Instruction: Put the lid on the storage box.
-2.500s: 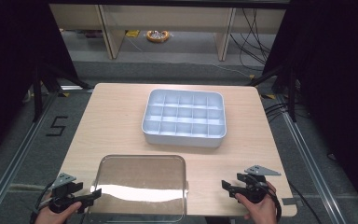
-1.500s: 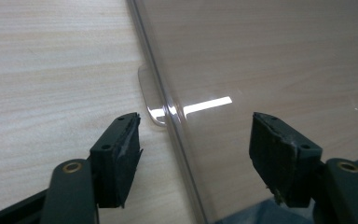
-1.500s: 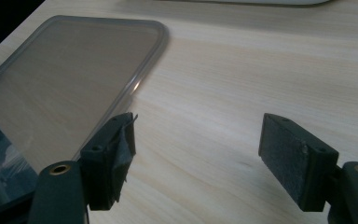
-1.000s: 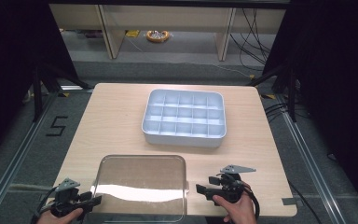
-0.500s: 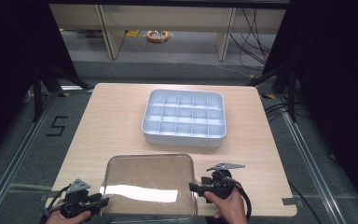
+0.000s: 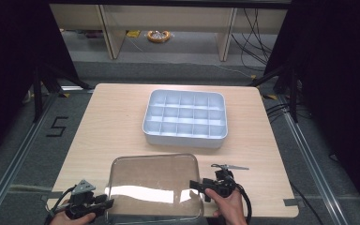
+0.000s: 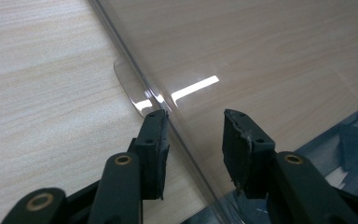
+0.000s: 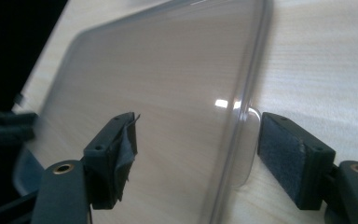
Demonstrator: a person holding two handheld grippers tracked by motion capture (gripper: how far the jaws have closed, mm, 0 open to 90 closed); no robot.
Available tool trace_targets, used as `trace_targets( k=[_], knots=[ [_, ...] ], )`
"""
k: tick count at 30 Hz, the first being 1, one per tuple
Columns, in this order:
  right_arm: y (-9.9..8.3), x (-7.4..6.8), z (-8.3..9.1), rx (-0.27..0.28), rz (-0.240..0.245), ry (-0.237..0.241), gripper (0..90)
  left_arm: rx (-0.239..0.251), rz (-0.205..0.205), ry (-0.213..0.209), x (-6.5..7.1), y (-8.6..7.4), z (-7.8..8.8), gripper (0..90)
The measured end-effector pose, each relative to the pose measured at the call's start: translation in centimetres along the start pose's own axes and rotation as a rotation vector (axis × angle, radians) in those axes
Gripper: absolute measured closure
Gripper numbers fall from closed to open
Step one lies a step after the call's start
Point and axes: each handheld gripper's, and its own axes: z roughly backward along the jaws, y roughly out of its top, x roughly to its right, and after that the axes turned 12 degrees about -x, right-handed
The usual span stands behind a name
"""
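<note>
A clear plastic lid [image 6: 154, 187] lies flat at the near edge of the table. My left gripper [image 6: 108, 204] is at its near-left corner. In the left gripper view its jaws [image 7: 193, 126] straddle the lid's rim [image 7: 135, 70]; they have just been closing. One pad touches the rim and a gap shows at the other. My right gripper [image 6: 199, 190] is at the lid's right edge. Its jaws [image 8: 196, 135] stand wide around that rim [image 8: 256, 60], have just been opening, and do not press on it. A pale blue compartment tray [image 6: 185, 139] sits mid-table.
The wooden table [image 6: 112, 122] ends just behind both hands, and the lid lies close to that near edge. Small clear tabs [image 7: 128, 86] [image 8: 249, 140] stick out from the lid's rim. Floor rails and cables run along both sides of the table.
The right gripper moved left onto the lid's right edge. The left gripper came in at the near-left corner, and the lid slid a little to the right.
</note>
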Motion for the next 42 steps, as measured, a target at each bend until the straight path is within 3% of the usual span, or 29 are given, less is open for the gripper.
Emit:
trace_targets(
  k=[2, 6, 7, 10, 12, 13, 14, 15, 16, 17, 18, 19, 20, 21, 22, 23, 24, 25, 27, 28, 29, 31, 33, 34, 36, 39, 40, 41, 42],
  knots=[
    [-0.3, 0.6, 0.1, 0.027, -0.041, 0.04, 34.3, -0.002, -0.001, 0.013, 0.0, 0.0, 0.0, 57.6],
    [-0.7, 0.8, 0.1, 0.033, -0.065, 0.063, 38.4, -0.024, -0.02, 0.022, -0.1, 0.0, 0.2, 55.3],
    [-0.9, 0.5, 0.3, 0.015, -0.137, 0.091, 39.0, -0.024, -0.02, 0.022, -0.1, 0.0, 0.2, 55.2],
    [-1.1, 0.9, 0.4, 0.029, -0.136, 0.097, 41.8, -0.023, -0.019, 0.021, -0.1, 0.0, 0.2, 55.2],
    [-1.3, 1.0, 0.6, 0.017, -0.175, 0.148, 43.0, -0.034, -0.028, 0.021, -0.2, 0.0, 0.3, 55.2],
    [-1.5, 1.2, 0.4, 0.025, -0.173, 0.151, 49.0, -0.025, -0.022, 0.021, -0.2, 0.0, 0.3, 55.0],
    [-1.5, 1.2, 0.4, 0.025, -0.173, 0.151, 49.0, -0.025, -0.022, 0.021, -0.2, 0.0, 0.3, 54.6],
    [-1.6, 0.9, 0.0, 0.027, -0.143, 0.17, 50.9, -0.02, -0.028, 0.019, -0.3, 0.0, 0.3, 54.5],
    [-1.5, 0.3, 0.2, 0.012, -0.18, 0.154, 53.3, -0.022, -0.028, 0.015, -0.4, 0.0, 0.3, 54.5],
    [-1.5, 0.3, 0.2, 0.012, -0.18, 0.154, 53.3, -0.022, -0.028, 0.015, -0.4, 0.0, 0.3, 54.5],
    [-1.3, 0.3, 0.4, 0.032, -0.107, 0.121, 58.2, -0.021, -0.03, 0.014, -0.4, 0.0, 0.3, 54.0],
    [-1.3, 0.3, 0.7, 0.041, -0.093, 0.126, 62.7, -0.005, -0.013, -0.005, -0.3, 0.0, 0.2, 53.1],
    [-1.3, 0.3, 0.7, 0.041, -0.093, 0.126, 62.7, -0.005, -0.013, -0.005, -0.3, 0.0, 0.2, 51.9],
    [-1.5, -0.2, 1.3, 0.025, -0.144, 0.161, 70.0, 0.011, 0.011, -0.015, -0.3, 0.0, 0.0, 51.0],
    [-1.5, 0.3, 1.1, 0.069, -0.064, 0.154, 70.2, 0.025, 0.012, -0.023, -0.3, 0.0, 0.0, 50.5],
    [-1.6, 0.1, 1.2, 0.077, -0.054, 0.156, 70.1, 0.004, -0.003, -0.022, -0.5, 0.0, 0.1, 50.3],
    [-1.7, -0.3, 1.4, 0.069, -0.087, 0.173, 70.6, 0.001, -0.002, -0.028, -0.5, 0.0, 0.2, 49.7],
    [-1.8, -0.2, 1.5, 0.084, -0.053, 0.181, 70.9, 0.016, 0.016, -0.028, -0.4, 0.0, 0.0, 49.0],
    [-1.9, -0.2, 1.5, 0.103, -0.032, 0.181, 71.3, 0.02, 0.02, -0.032, -0.4, 0.0, 0.0, 48.6],
    [-2.0, -0.4, 1.7, 0.111, -0.021, 0.187, 71.3, 0.005, -0.004, -0.031, -0.5, 0.0, 0.2, 48.4],
    [-2.1, -0.7, 2.0, 0.125, 0.002, 0.183, 71.6, 0.024, 0.018, -0.035, -0.4, 0.0, 0.0, 46.7],
    [-2.2, -1.0, 2.3, 0.132, 0.014, 0.189, 72.1, 0.018, 0.007, -0.052, -0.5, 0.0, 0.0, 44.6],
    [-2.3, -1.1, 2.4, 0.136, 0.021, 0.192, 72.4, 0.038, 0.03, -0.053, -0.5, 0.0, -0.1, 42.0],
    [-2.4, -1.3, 2.5, 0.143, 0.03, 0.188, 72.8, 0.014, 0.011, -0.067, -0.8, 0.0, 0.1, 42.0],
    [-2.1, -1.5, 2.9, 0.147, 0.068, 0.2, 74.6, 0.019, 0.008, -0.032, -0.8, -0.1, 0.1, 30.0],
    [-1.9, -1.6, 3.1, 0.153, 0.102, 0.195, 78.5, 0.047, 0.073, -0.094, -1.1, 0.0, -0.1, 27.0],
    [-1.7, -1.8, 3.4, 0.146, 0.051, 0.254, 80.6, 0.035, 0.081, -0.12, -1.2, 0.1, 0.0, 25.0],
    [-1.7, -1.8, 3.4, 0.146, 0.051, 0.254, 80.6, 0.035, 0.081, -0.12, -1.2, 0.1, 0.0, 27.2],
    [-1.2, -1.7, 3.3, 0.166, 0.116, 0.236, 80.6, 0.042, 0.08, -0.127, -1.1, 0.1, 0.0, 29.8]
  ],
)
